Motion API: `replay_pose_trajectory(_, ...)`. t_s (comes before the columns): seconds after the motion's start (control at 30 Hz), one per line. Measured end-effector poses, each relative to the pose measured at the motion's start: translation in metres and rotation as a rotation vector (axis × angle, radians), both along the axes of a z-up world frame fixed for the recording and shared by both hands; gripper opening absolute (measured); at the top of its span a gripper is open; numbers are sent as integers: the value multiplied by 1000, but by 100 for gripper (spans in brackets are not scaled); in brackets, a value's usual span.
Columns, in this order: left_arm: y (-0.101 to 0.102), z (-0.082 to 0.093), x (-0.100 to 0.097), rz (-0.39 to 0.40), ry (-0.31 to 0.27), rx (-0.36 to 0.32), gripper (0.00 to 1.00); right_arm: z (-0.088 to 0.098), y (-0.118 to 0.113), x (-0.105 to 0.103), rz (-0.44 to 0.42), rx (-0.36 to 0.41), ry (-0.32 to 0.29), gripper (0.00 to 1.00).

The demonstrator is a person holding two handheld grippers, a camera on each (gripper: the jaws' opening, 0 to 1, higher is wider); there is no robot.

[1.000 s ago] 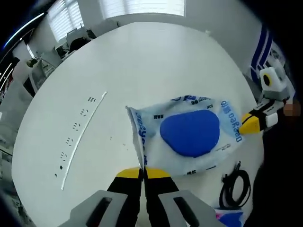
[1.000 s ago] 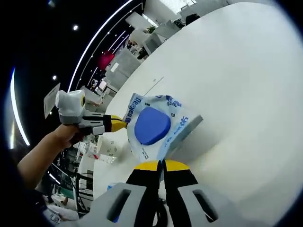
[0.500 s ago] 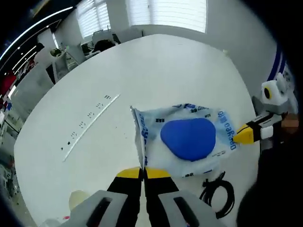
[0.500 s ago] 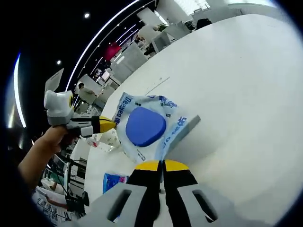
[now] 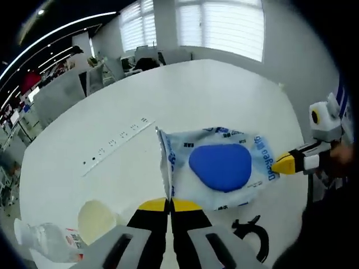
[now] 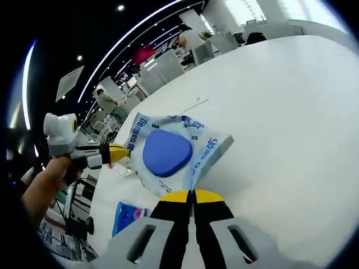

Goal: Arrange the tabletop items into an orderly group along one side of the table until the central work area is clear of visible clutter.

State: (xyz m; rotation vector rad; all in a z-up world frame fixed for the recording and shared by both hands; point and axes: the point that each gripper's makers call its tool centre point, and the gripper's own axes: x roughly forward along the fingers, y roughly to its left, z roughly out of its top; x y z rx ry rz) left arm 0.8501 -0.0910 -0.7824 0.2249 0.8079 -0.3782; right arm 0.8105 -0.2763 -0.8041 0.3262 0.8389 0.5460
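Pack (image 5: 221, 168) hangs above the table (image 5: 185, 95), clamped at opposite edges by my left gripper (image 5: 169, 205) and right gripper (image 6: 190, 196), so I should keep both grips level while carrying it toward 6 o'clock, where I count one bottle (image 5: 45, 242), one cable (image 5: 251, 235), one cup (image 5: 96, 219).
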Motion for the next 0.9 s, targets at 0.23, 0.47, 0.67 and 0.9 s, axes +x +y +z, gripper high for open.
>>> replay_pose_trajectory(0.23,12,-3,-8,126,-23,-79,0,9,7,16,63,-33,-13,0)
replay_pose_trajectory(0.47,14,-6,-17,197,-20,-111,0,9,10,33,131,-85,-33,0)
replay_pose_trajectory(0.67,14,-7,-23,264,-17,-156,0,12,12,44,164,-85,-29,0)
replay_pose_trajectory(0.9,19,-11,-26,360,-34,-185,0,12,19,64,216,-110,-67,0)
